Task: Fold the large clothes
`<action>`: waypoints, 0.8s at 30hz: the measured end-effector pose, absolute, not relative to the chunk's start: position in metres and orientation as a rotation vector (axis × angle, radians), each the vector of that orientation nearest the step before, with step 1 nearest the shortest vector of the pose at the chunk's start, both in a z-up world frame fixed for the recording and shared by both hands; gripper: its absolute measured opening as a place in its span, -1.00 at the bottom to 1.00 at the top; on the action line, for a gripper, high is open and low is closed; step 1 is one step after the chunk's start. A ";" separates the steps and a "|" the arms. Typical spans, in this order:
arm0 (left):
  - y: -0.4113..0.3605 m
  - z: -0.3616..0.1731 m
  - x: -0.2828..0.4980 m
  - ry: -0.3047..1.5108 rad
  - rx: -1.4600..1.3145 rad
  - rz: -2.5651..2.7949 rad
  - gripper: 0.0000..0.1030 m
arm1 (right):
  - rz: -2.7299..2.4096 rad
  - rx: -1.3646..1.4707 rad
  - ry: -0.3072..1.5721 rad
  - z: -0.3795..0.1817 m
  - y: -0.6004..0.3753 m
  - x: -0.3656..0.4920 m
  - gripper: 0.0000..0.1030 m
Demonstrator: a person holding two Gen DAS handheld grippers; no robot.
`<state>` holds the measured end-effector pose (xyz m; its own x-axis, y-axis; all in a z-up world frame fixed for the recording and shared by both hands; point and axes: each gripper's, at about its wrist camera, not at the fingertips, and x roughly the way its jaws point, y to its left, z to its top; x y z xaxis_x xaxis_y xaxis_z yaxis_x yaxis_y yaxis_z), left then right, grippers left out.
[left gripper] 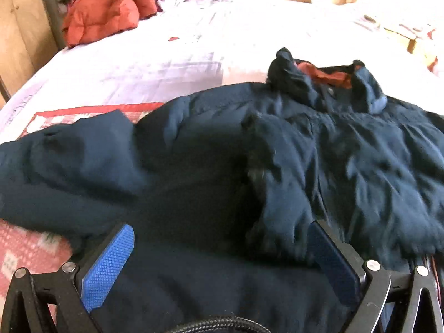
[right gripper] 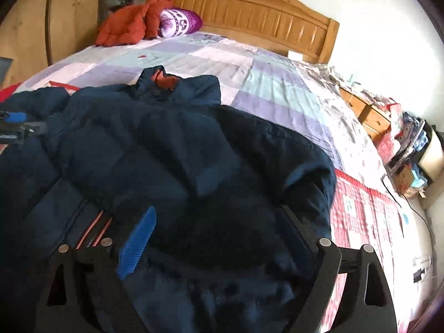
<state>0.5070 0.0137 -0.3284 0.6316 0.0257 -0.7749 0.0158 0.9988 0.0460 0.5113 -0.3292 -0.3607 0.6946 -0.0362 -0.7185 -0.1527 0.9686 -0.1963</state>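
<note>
Navy padded jacket [left gripper: 347,149] spread flat on bed [left gripper: 166,63] for folding, collar at 12 o'clock; left tongs [left gripper: 222,260] and right tongs [right gripper: 219,238] both wide open above it, gripping nothing.

So the right tool [right gripper: 216,238] sits over a dark navy jacket [right gripper: 172,149] spread on the bed [right gripper: 277,83], its blue pad [right gripper: 137,245] well apart from the other finger, nothing pinched between them. The collar shows an orange lining. An orange jacket [right gripper: 125,27] and purple pillow [right gripper: 180,22] lie by the wooden headboard [right gripper: 249,8]. The left tool [right gripper: 16,125] peeks in at the left edge.
</note>
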 end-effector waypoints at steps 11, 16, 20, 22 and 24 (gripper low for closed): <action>0.015 -0.362 0.520 0.997 -0.190 -0.138 0.99 | 0.007 -0.241 0.819 -0.358 -0.332 0.477 0.76; 0.024 -0.374 0.579 1.023 -0.449 -0.117 0.99 | 0.001 -0.239 0.818 -0.358 -0.331 0.460 0.76; 0.012 -0.380 0.598 1.068 -0.454 -0.160 0.00 | -0.017 -0.235 0.819 -0.359 -0.336 0.459 0.76; 0.006 -0.370 0.587 1.036 -0.418 -0.173 -0.33 | -0.040 -0.220 0.821 -0.359 -0.341 0.459 0.76; 0.005 -0.361 0.568 1.011 -0.402 -0.178 -0.50 | -0.062 -0.200 0.822 -0.358 -0.349 0.459 0.76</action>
